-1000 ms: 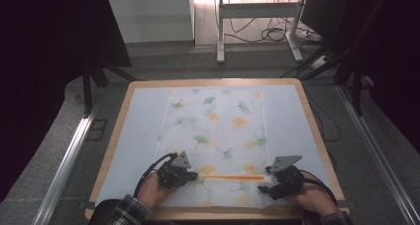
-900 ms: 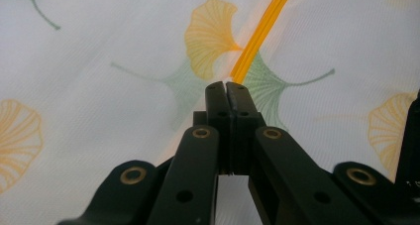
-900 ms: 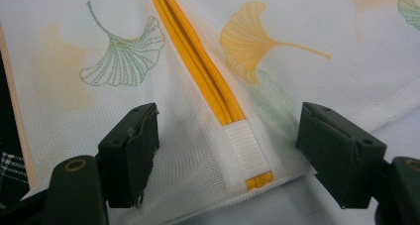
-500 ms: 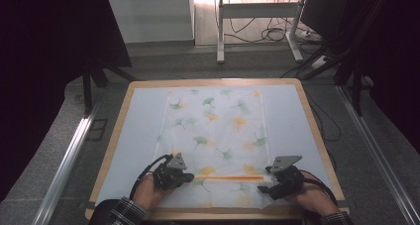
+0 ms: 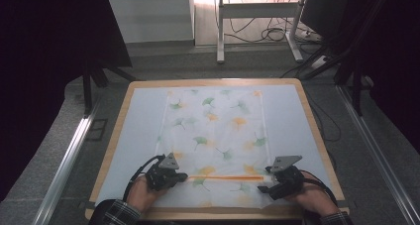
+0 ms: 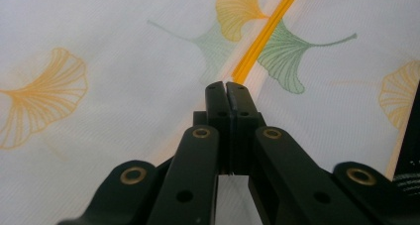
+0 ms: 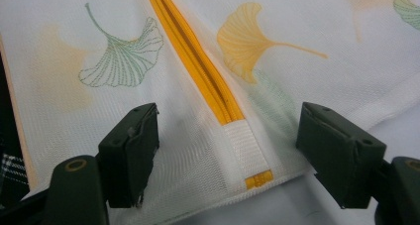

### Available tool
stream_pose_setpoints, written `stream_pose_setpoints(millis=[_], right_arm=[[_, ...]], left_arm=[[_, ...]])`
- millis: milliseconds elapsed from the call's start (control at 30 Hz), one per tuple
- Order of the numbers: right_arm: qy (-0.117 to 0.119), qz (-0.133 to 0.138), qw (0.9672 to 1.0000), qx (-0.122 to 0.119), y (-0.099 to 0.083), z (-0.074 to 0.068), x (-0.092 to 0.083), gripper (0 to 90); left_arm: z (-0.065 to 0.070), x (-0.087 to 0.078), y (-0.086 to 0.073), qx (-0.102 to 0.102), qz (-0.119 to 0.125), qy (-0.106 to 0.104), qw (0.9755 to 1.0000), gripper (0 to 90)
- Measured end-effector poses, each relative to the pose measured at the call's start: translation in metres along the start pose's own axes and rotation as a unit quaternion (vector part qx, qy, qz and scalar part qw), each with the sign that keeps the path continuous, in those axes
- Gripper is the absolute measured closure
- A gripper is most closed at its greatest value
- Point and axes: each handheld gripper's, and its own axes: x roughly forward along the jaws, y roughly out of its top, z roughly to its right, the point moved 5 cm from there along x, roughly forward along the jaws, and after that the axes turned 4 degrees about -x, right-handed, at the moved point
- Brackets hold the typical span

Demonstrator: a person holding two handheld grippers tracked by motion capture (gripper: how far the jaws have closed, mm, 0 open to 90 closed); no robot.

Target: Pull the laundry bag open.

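Since a second ago the left gripper [image 5: 182, 176] has slid a little toward the person and inward along the orange zipper [image 5: 225, 177], while the right gripper [image 5: 265, 186] has kept its place at the zipper's other end; no brand, label or legible writing can be read anywhere.

Beyond the table's [image 5: 124, 117] far edge lies a grey floor with a white desk frame [image 5: 257, 17] and loose cables [image 5: 270, 34], dark curtains hanging on either side; metal rails [image 5: 67, 163] run along the floor to the table's left and right; the table has a light wooden rim and a pale cover.

A white mesh bag [image 5: 214, 136], printed with green and orange ginkgo leaves, lies flat in the middle of the table, its zipper running crosswise near the table's near edge.

In the left gripper view the left gripper's jaws are pressed together right at the end of the zipper; whether they pinch a pull tab there I cannot tell.

In the right gripper view the right gripper's jaws stand wide apart, holding nothing, straddling the white fabric tab [image 7: 246, 148] at the zipper's end and the small orange tag [image 7: 258, 179] at the bag's hem.
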Motion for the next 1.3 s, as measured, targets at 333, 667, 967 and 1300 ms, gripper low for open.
stream_pose_setpoints(millis=[333,667,967,1300], right_arm=[[-0.001,0.000,1.0000,-0.001,0.000,0.000,0.000,24.1],[0.000,-0.001,1.0000,-0.001,0.000,0.000,0.000,24.1],[-0.001,-0.001,1.0000,0.000,0.000,0.000,0.000,24.1],[-0.001,-0.001,1.0000,0.000,0.000,0.000,0.000,24.1]], left_arm=[[-0.004,-0.006,-0.007,-0.008,-0.001,0.008,0.9999,90.0],[-0.009,-0.017,-0.016,-0.010,-0.004,0.031,0.9995,90.0],[-0.015,-0.026,-0.025,-0.027,0.004,0.037,0.9989,90.0],[-0.021,-0.036,-0.035,-0.040,0.007,0.044,0.9982,90.0]])
